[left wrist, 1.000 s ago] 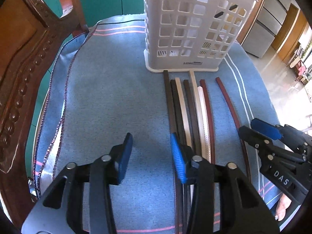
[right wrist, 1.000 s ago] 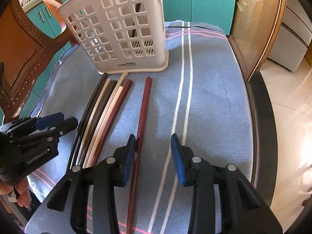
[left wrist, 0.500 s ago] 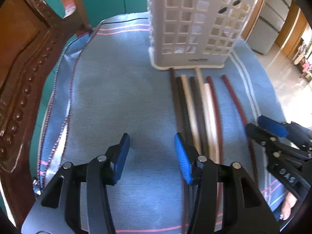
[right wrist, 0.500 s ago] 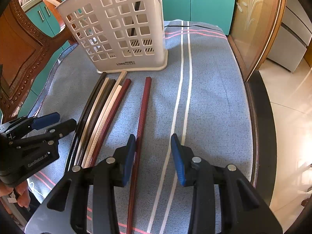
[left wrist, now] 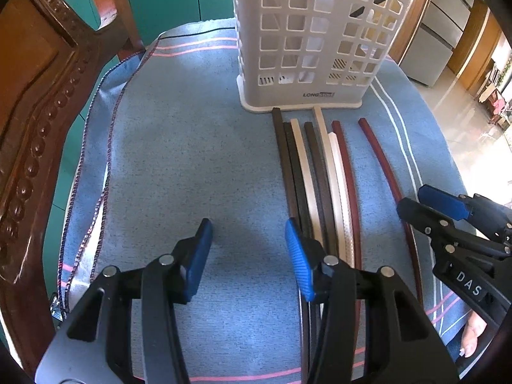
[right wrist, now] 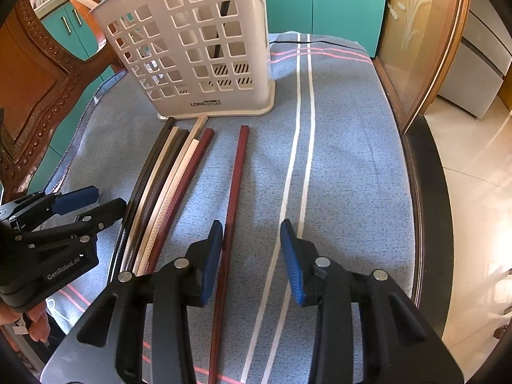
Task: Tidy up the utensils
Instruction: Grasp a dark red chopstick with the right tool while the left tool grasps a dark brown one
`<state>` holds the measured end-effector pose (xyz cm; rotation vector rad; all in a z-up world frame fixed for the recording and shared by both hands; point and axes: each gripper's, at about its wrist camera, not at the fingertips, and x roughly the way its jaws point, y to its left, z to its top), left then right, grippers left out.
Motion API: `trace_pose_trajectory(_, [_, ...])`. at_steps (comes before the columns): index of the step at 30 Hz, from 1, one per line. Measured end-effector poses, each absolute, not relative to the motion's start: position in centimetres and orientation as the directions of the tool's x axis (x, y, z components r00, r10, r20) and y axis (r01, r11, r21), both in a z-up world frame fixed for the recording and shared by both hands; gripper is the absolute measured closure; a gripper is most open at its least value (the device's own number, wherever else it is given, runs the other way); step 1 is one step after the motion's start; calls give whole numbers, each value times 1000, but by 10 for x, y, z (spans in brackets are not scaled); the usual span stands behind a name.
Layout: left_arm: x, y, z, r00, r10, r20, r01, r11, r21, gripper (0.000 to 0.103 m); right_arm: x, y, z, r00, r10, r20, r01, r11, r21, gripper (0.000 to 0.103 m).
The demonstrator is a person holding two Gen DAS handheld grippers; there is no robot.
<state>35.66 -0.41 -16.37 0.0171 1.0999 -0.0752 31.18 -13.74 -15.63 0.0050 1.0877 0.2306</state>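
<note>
Hovering over a blue striped cloth [left wrist: 179, 147] spread on the desk, the left gripper [left wrist: 248, 249] holds its blue-padded jaws wide apart above bare fabric, gripping nothing. Just to its right lies a tight bundle of chopsticks [left wrist: 315, 179], dark brown, cream and maroon, their far tips touching or nearly touching the base of a white perforated utensil holder [left wrist: 307, 41] that stands upright at the far side of the cloth. One lone maroon chopstick [right wrist: 235, 185] lies apart, to the right of the bundle. The right gripper [right wrist: 251, 256] hangs over the near end of that stick, jaws likewise spread and empty, its left pad just beside the stick; whether the two touch is hard to judge. Inside the holder, what looks like a dark stick leans upright behind the grid. A carved wooden chair [left wrist: 35, 102] stands at the left.
</note>
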Motion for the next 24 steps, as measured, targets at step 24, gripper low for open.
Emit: trace_pose_trajectory(24, [352,-10,-165,445,-112,-888,114,991,-68,50,311,-133,-159,446,162,-880,-187,979,85,66])
